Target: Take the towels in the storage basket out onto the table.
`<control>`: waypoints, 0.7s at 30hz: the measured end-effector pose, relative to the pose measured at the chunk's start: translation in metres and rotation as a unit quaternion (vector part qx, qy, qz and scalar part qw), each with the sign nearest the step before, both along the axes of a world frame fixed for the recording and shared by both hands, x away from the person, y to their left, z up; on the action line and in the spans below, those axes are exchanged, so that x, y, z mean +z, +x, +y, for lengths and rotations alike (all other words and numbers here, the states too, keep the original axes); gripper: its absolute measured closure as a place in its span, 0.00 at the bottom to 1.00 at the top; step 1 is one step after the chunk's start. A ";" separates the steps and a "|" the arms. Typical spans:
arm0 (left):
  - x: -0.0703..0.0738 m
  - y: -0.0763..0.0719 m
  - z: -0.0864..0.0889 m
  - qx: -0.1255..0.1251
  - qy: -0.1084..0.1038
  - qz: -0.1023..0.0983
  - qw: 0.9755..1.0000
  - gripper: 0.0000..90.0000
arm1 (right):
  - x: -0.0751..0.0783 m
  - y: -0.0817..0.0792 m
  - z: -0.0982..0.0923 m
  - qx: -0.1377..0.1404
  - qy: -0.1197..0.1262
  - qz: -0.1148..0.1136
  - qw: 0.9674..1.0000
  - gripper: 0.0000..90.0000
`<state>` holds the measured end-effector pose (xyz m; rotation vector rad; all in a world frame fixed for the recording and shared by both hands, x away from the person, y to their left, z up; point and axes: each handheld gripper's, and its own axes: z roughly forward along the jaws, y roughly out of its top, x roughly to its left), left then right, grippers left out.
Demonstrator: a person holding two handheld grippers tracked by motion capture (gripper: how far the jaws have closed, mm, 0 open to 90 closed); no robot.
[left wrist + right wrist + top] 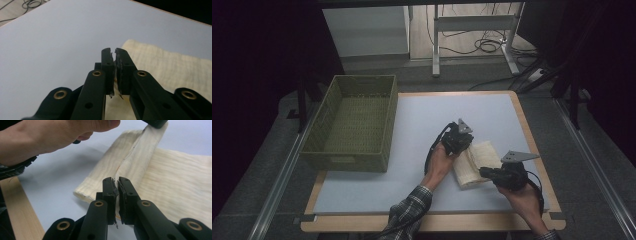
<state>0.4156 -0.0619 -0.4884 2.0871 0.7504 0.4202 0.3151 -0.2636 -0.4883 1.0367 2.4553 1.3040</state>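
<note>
Right gripper view: jaws of the right gripper (117, 182) stand pressed together on a thin edge of the cream towel (172, 180); cloth lies under and ahead of the tips.
Right gripper, high view: right gripper (484, 172) sits at the near right end of the towel (482, 155), grey plate on top, held in the right hand (524, 195).
Left gripper view: jaws of the left gripper (115, 53) are closed on a fold of the towel (170, 67); cloth shows beneath and to the right of the tips.
Left gripper, high view: left gripper (460, 142) is at the towel's far left end, held in the left hand (439, 160), checked sleeve behind it.
Towel: folded, ribbed, stretched between the two grippers; a pinched strip rises ahead of the right gripper to the left one.
Table (422, 120): pale grey top under the towel, wooden rim.
Basket (354, 120): green woven, well to the left of the left gripper, apart from the towel.
</note>
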 end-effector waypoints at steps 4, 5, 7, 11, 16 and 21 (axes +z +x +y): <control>0.001 0.006 -0.019 -0.009 0.013 0.002 1.000 0.95 | 0.002 0.002 -0.015 -0.017 -0.005 0.000 1.000 0.93; 0.001 0.008 -0.022 -0.011 0.017 0.002 1.000 0.95 | 0.001 0.003 -0.017 -0.020 -0.007 0.000 1.000 0.93; 0.000 0.010 -0.028 -0.012 0.020 0.004 1.000 0.95 | -0.001 0.004 -0.022 -0.026 -0.011 0.004 1.000 0.93; -0.003 0.013 -0.035 -0.011 0.018 0.007 1.000 0.90 | -0.008 0.009 -0.029 -0.037 -0.013 0.012 0.999 0.93; -0.002 0.015 -0.028 -0.001 -0.004 0.016 1.000 0.63 | -0.013 0.013 -0.035 -0.051 -0.021 0.018 0.998 0.91; -0.003 0.015 -0.014 0.010 0.004 0.016 1.000 0.56 | -0.013 0.013 -0.045 -0.068 -0.032 0.012 0.997 0.86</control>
